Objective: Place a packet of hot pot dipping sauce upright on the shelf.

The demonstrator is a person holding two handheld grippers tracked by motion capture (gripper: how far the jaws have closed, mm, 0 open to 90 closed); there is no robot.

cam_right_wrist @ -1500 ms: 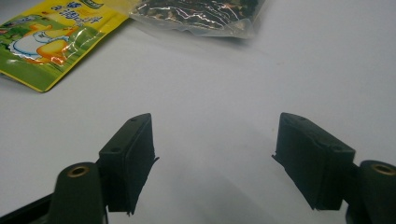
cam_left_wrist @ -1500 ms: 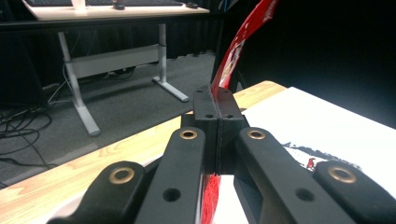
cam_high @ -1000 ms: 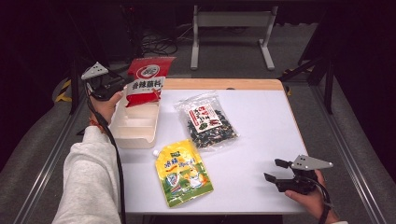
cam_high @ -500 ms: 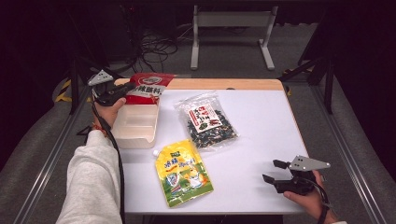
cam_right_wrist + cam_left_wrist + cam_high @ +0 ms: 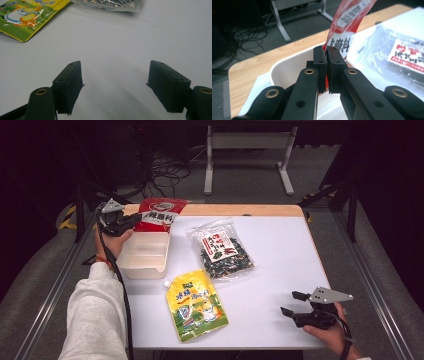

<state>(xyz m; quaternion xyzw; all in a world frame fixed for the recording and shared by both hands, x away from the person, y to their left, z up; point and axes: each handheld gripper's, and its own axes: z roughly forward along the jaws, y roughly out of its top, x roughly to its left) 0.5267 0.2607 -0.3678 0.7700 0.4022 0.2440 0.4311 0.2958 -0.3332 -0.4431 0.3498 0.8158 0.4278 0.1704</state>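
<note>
White tabletop point(image 5: 280, 250) lying mostly bare at frame right. Left gripper point(image 5: 134, 218), upper left, is pinching the red packet point(image 5: 159, 215) at the white tray's point(image 5: 142, 265) far rim. Right gripper point(image 5: 295, 304), lower right, is resting spread and empty near the front edge.

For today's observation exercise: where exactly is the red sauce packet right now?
In the high view, the red sauce packet is at the table's far left, pinched in the left gripper over the far end of the white tray.

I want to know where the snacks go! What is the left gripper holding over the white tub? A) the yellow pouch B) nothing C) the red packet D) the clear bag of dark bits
C: the left gripper is shut on the red packet, over the white tub.
</note>
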